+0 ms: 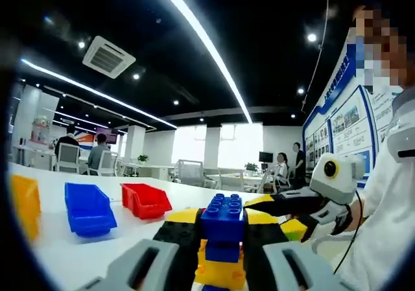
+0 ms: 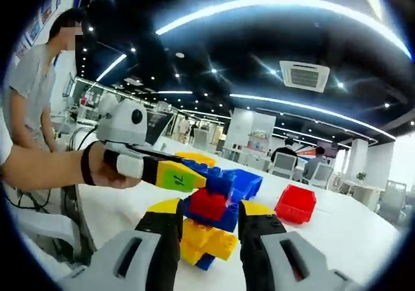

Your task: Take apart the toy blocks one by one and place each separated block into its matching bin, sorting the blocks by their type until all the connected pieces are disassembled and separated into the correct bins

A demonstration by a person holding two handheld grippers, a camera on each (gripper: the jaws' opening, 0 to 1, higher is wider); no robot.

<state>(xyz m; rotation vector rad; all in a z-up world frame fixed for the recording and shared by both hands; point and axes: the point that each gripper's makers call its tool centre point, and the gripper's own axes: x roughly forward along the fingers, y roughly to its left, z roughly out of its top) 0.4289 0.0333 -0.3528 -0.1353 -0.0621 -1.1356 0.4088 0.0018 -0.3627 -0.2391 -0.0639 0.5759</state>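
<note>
Both tools pinched the block stack: left tool, right tool. Its bottom was cut off. Blue bin and red bin sat on the desk behind.

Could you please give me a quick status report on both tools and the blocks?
Both tools shut on block stack. Stack not yet apart. Red bin, blue bin open, nothing blocking.

The block stack shows blue over yellow; the bins are yellow, blue and red.
</note>
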